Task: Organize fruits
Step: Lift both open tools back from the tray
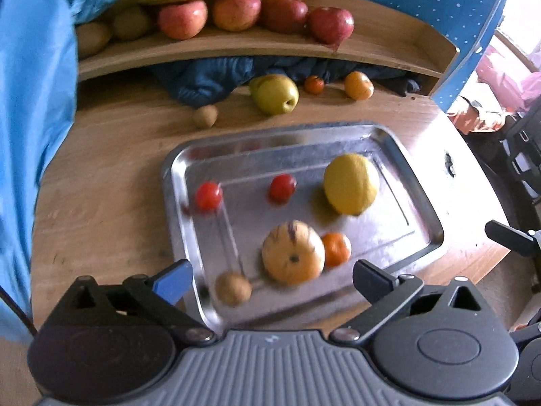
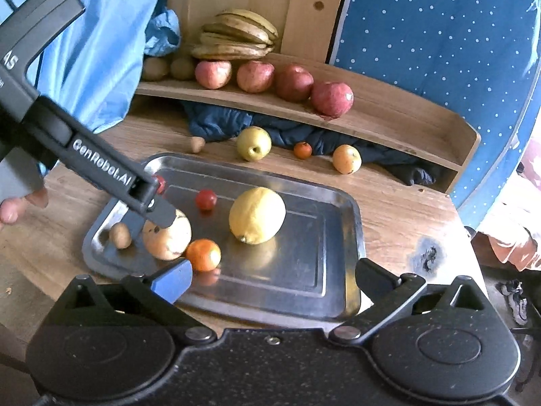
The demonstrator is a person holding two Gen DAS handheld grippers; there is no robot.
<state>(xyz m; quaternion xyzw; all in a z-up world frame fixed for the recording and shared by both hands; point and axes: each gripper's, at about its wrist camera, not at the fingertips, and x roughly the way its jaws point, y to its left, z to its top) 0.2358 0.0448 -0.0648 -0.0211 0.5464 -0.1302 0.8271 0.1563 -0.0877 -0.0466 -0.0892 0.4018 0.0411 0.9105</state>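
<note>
- Your left gripper [image 1: 270, 279] has its fingers spread wide and empty, poised just above the near end of the metal tray [image 1: 417, 209]; the striped pale melon-like fruit [image 1: 293, 253] sits right between them, but nothing touches it from what the left wrist view shows.
- From the right wrist view, one left finger [image 2: 162, 213] crosses in front of that same fruit [image 2: 167, 237] — touching or just above, I cannot tell.
- Your right gripper [image 2: 272, 279] is also spread wide and holds nothing, hanging over the tray's near edge, close to the small orange [image 2: 203, 254].
- On the tray: the lemon [image 2: 257, 215] near the middle, two red tomatoes [image 1: 209, 196] [image 1: 282, 187] toward the far side, a small brown fruit [image 1: 234, 288] at the near left corner.
- Beyond the tray, loose on the table [image 1: 101, 176]: a green apple [image 1: 275, 94], a tiny orange [image 1: 314, 84], a yellow-orange fruit [image 1: 359, 85], a little brown one [image 1: 205, 116].
- By my reading, you're mid-sort — either just set the striped fruit down or about to take it.
- Next, I'd say: lower squarely over its widest part before closing, since it looks round and likely to roll.
</note>
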